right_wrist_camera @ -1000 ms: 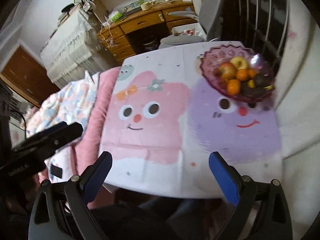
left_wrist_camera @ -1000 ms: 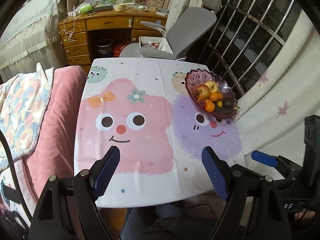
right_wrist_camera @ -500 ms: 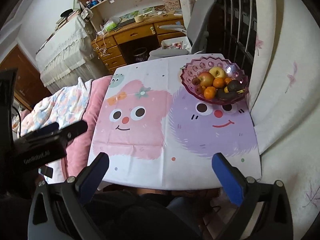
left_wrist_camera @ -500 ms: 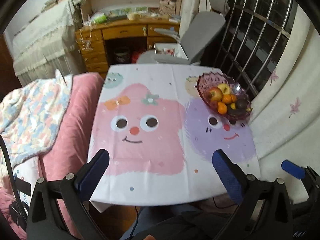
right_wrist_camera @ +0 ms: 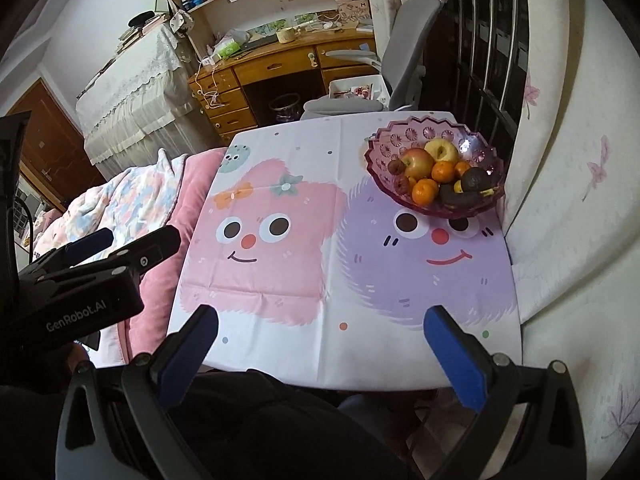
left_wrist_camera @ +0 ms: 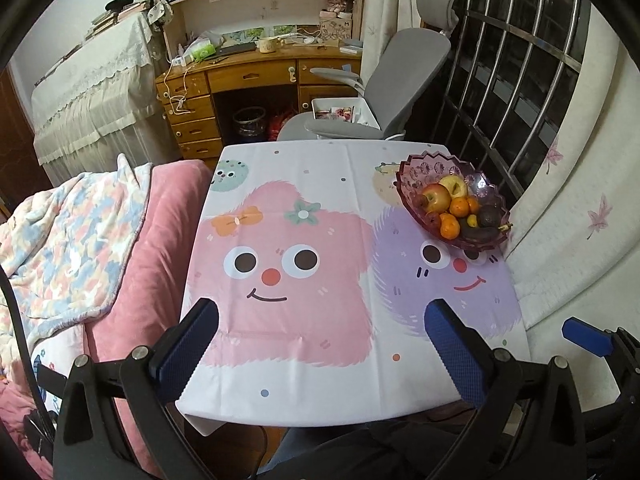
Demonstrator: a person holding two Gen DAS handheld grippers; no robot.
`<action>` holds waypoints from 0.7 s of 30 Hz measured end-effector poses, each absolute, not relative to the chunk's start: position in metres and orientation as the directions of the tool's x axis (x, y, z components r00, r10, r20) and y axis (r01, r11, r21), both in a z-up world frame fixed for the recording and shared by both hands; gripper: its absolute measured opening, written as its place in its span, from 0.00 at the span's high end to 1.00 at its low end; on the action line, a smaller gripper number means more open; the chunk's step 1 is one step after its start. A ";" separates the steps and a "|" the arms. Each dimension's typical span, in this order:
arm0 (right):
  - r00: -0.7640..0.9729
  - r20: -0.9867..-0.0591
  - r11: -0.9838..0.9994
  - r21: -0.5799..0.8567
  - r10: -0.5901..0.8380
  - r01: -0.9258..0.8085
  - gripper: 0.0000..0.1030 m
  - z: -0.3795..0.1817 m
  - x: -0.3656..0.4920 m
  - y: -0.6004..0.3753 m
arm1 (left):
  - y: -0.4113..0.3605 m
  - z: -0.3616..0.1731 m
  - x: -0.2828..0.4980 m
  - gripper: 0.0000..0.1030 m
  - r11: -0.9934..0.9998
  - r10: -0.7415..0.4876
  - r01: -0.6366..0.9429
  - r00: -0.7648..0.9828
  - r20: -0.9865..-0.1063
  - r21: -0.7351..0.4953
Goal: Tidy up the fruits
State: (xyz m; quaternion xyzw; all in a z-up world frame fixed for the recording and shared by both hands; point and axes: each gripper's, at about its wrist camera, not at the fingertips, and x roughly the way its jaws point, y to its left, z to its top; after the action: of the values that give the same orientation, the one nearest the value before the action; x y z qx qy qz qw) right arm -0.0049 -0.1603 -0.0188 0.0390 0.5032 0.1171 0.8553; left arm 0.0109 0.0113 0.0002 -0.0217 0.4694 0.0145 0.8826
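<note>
A purple glass bowl [left_wrist_camera: 408,179] [right_wrist_camera: 378,152] stands at the far right of the table. It holds a red apple [left_wrist_camera: 436,197] [right_wrist_camera: 416,162], a yellow apple [left_wrist_camera: 454,185], oranges [left_wrist_camera: 449,226] [right_wrist_camera: 424,192], an avocado [left_wrist_camera: 488,216] [right_wrist_camera: 474,179] and other dark fruit. My left gripper [left_wrist_camera: 320,344] is open and empty above the table's near edge. My right gripper [right_wrist_camera: 320,342] is open and empty, also at the near edge, well short of the bowl.
The table has a cartoon cloth [left_wrist_camera: 296,240] [right_wrist_camera: 280,248]. A pink bed with a blanket [left_wrist_camera: 80,240] lies at the left. A grey chair [left_wrist_camera: 392,80] and a wooden desk [left_wrist_camera: 240,80] stand behind. A curtain [left_wrist_camera: 560,200] hangs at the right.
Both grippers have pulled back and tilted up, so the table and bowl look smaller and more of the room shows. Both stay open and empty.
</note>
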 end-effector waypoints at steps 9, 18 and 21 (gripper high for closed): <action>0.456 -0.857 0.969 0.181 0.239 -0.168 0.00 -0.019 0.003 -0.157 | 0.010 -0.001 0.015 0.01 0.999 0.008 -0.047 0.555 -0.832 -0.022; 0.448 -0.862 0.969 0.180 0.237 -0.167 0.00 -0.021 0.006 -0.155 | 0.015 -0.005 0.017 0.01 0.999 0.001 -0.044 0.553 -0.833 -0.027; 0.448 -0.862 0.969 0.180 0.237 -0.166 0.00 -0.022 0.005 -0.155 | 0.015 -0.005 0.018 0.01 0.999 0.001 -0.041 0.553 -0.833 -0.026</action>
State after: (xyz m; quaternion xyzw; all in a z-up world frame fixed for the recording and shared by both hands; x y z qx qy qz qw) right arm 0.0054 -0.1547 -0.0224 0.0344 0.5118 0.1186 0.8502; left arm 0.0178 0.0151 -0.0049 -0.0211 0.4724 0.0119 0.8811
